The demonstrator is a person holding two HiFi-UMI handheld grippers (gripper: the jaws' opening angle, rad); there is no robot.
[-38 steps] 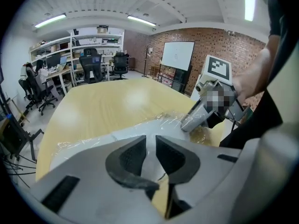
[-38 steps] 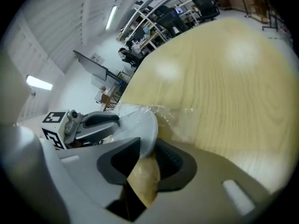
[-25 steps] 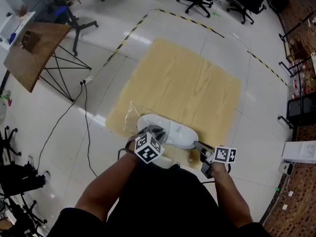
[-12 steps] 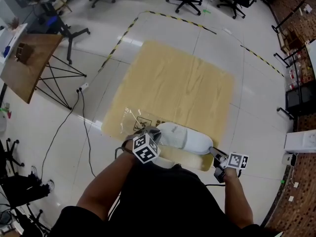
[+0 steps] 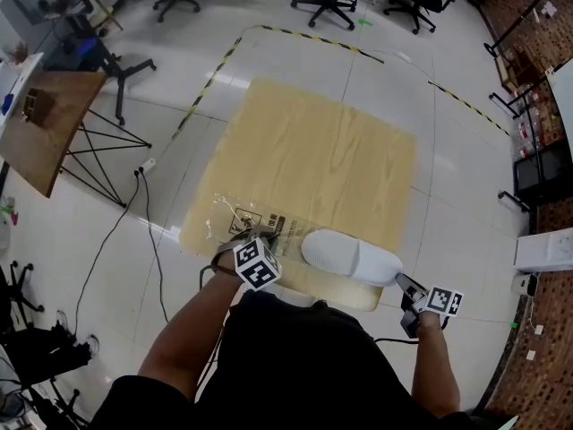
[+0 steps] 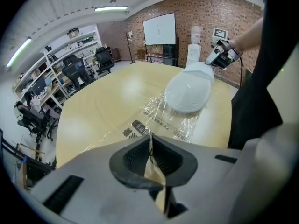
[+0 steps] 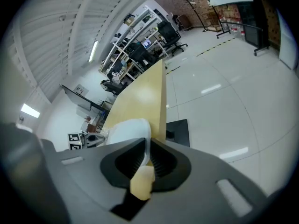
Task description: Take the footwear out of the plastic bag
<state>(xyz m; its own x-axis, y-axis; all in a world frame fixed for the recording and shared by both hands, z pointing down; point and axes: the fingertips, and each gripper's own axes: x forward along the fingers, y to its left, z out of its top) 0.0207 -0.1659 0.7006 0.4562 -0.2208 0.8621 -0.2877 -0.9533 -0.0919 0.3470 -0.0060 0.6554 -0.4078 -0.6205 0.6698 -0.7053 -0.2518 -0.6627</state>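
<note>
Head view: the slipper (image 5: 351, 256) has been drawn rightward over the last second, nearly clear of the plastic bag (image 5: 249, 222), so extraction is judged almost done. Its rim is clamped by the right gripper's (image 7: 147, 155) narrow fingers; the left gripper's (image 6: 150, 148) jaws are closing on bag film. Open floor (image 5: 466, 195) is left behind the right fingers, past the mat's (image 5: 313, 150) edge.

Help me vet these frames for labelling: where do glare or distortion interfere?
Left gripper view: glare streaks on the crinkled plastic bag, with fisheye bending and dark corners. Right gripper view: bright glints on the floor and strong fisheye curvature. Head view: even light and sharp, but the slipper is nearly blown white.
</note>
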